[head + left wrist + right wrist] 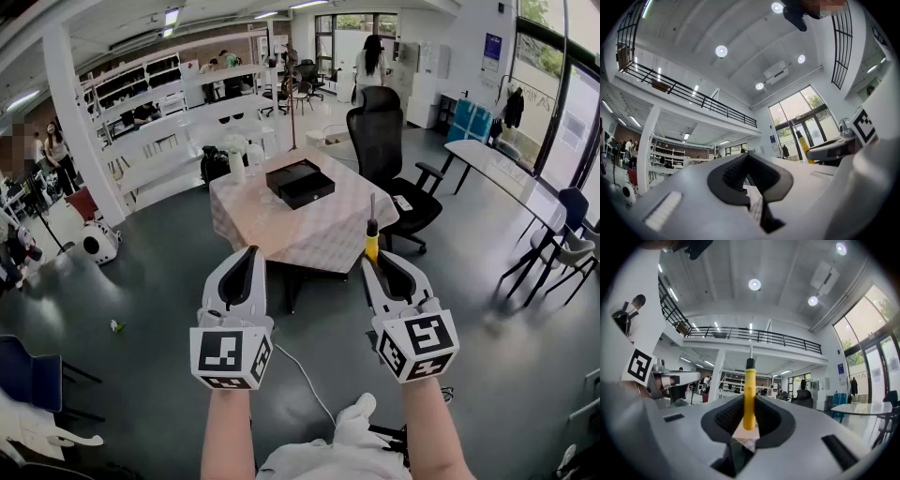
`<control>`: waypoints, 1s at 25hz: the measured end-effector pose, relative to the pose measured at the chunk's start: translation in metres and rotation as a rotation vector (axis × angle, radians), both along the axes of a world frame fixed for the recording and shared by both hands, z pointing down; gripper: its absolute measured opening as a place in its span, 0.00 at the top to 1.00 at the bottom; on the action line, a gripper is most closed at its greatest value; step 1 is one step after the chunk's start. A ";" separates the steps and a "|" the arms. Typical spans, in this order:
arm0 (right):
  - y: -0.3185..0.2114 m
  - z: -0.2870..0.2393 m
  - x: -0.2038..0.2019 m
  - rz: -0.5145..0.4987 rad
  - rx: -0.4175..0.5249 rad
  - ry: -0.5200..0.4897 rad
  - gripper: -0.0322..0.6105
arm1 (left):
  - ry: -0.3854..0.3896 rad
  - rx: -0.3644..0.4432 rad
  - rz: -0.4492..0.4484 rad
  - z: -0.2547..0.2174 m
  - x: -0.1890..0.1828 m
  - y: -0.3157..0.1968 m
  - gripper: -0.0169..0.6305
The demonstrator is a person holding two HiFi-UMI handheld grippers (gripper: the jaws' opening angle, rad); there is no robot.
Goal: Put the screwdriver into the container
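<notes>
Screwdriver [749,394] is up in the air, upright, tip up, clamped by the lower handle in the right gripper [375,261]. It is nowhere near the container [300,183] yet.

Left to right:
- **Left gripper [249,253]:** jaws closed together, nothing between them, held idle beside the right one.
- **Table [323,239]:** ahead and well apart from both grippers. It has a pale checked cloth, with the container on the far half.
- **Container:** black, shallow, rectangular, hard-looking, open on top.
- **Right gripper:** ribbed dark pads pinch the screwdriver's handle, which is smooth, round yellow plastic with a black collar and a thin metal shaft above.

Risks, as a judgement:
- The grip is low on a slick round handle, so the tool could pivot or slide out during the long carry to the table.
- The shaft could catch the container's rim if lowered upright, since the container looks shallow. It probably needs tilting flat first.
- An office chair [380,131] sits close behind the table.
</notes>
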State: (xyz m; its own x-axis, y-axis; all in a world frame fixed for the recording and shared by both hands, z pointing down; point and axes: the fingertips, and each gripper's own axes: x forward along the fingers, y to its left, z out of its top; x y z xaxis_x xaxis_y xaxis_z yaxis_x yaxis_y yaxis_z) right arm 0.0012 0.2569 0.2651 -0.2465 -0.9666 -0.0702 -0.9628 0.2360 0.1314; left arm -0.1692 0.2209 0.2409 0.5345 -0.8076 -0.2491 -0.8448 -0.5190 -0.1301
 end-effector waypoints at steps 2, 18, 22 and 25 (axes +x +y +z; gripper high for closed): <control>0.010 0.000 -0.003 0.013 0.004 -0.004 0.84 | 0.011 -0.005 -0.006 0.002 -0.005 0.004 0.96; -0.031 0.005 0.014 0.044 -0.004 0.046 0.84 | 0.010 -0.041 -0.013 0.019 0.002 -0.042 0.96; -0.069 0.012 0.024 0.027 -0.007 0.044 0.84 | 0.001 -0.045 -0.020 0.026 0.013 -0.076 0.96; -0.106 0.017 0.036 0.012 -0.013 0.036 0.84 | -0.008 -0.053 -0.021 0.029 0.027 -0.112 0.96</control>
State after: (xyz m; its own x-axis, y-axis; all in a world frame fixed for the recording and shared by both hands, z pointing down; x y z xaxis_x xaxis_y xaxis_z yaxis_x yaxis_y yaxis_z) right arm 0.0372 0.1513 0.2824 -0.2372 -0.9702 -0.0491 -0.9603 0.2265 0.1631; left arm -0.1418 0.1093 0.2702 0.5187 -0.8309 -0.2015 -0.8549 -0.5071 -0.1095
